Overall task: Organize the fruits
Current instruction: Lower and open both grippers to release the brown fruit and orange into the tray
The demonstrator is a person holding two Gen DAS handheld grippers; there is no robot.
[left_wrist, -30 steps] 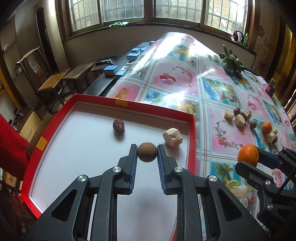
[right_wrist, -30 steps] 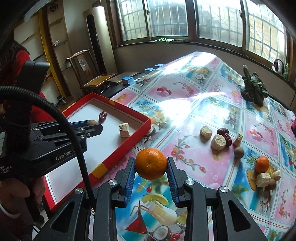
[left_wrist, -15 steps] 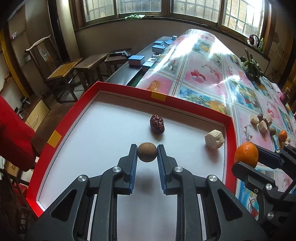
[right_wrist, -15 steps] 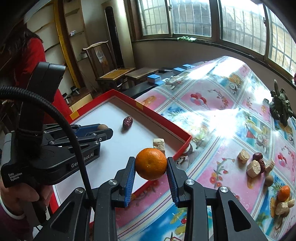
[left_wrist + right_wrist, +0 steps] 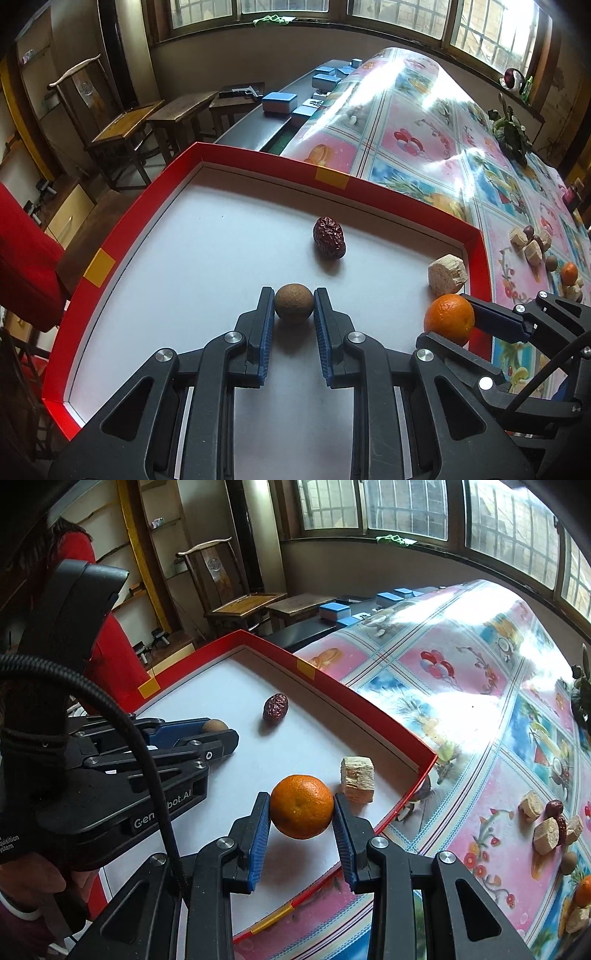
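Orange point(image 5: 301, 806) sits clamped in the right gripper point(image 5: 301, 812) at lower centre; left gripper point(image 5: 294, 306) pinches a brown round fruit point(image 5: 294, 303) above the red tray point(image 5: 476, 254).

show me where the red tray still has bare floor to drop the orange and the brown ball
Most of the red tray floor is bare: the wide stretch between its left wall and the red date. It is tighter by the right wall, where the pale chunk sits beside the orange.
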